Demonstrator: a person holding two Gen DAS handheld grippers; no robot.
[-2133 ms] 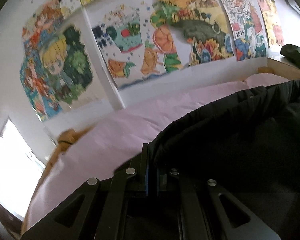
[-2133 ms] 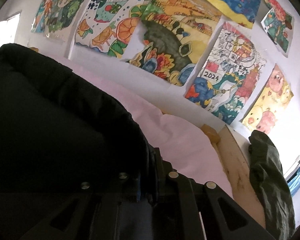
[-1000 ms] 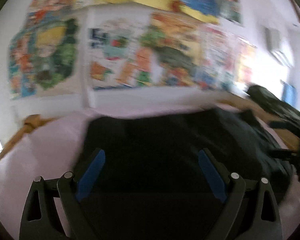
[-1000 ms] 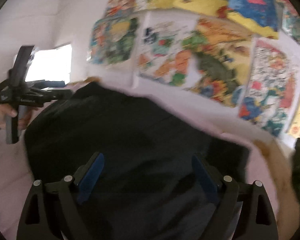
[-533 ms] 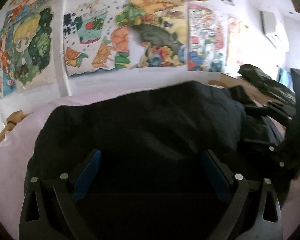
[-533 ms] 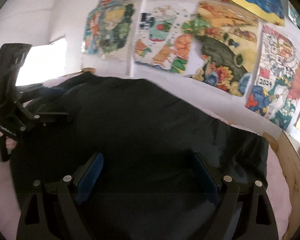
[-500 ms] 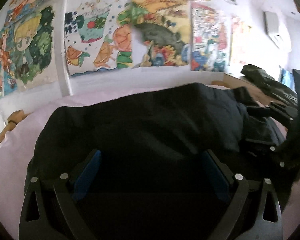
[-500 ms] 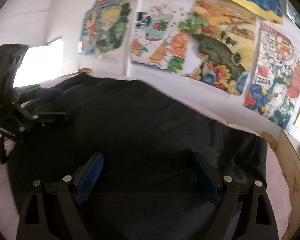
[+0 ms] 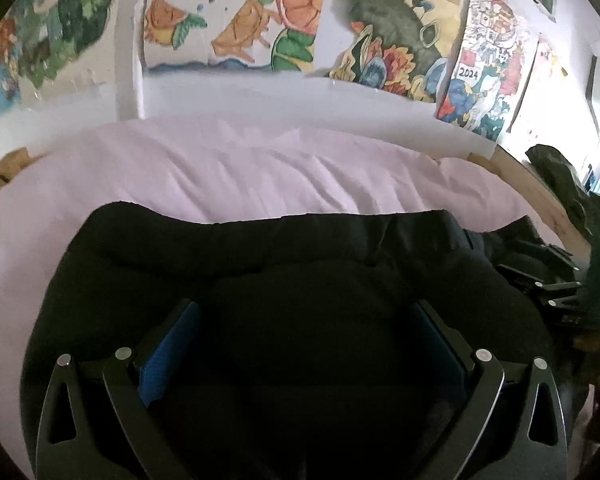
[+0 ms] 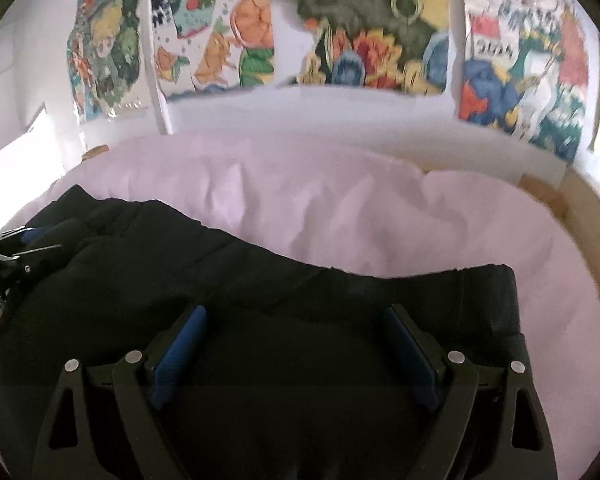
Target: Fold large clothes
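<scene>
The left gripper (image 9: 304, 344) has its blue-padded fingers (image 9: 168, 354) spread wide and opening further, with nothing pinched between them; the dark cloth only lies below. The right gripper (image 10: 296, 354) also has its fingers (image 10: 180, 354) well apart, gripping nothing. Both point down at a large black garment (image 9: 300, 264), folded into a thick, soft-edged bundle. It lies on a bed covered by a wrinkled pale pink sheet (image 9: 240, 172), at the near side of the mattress, its far edge running across the sheet. In the left view, the right gripper appears at the garment's right end; in the right view, the left gripper (image 10: 24, 248) appears at its left end. A wooden bed frame (image 10: 588, 216) borders the sheet. Behind the bed, colourful cartoon posters (image 9: 380, 32) cover a white wall. A dark green cloth (image 9: 556, 172) lies heaped beyond the frame.
</scene>
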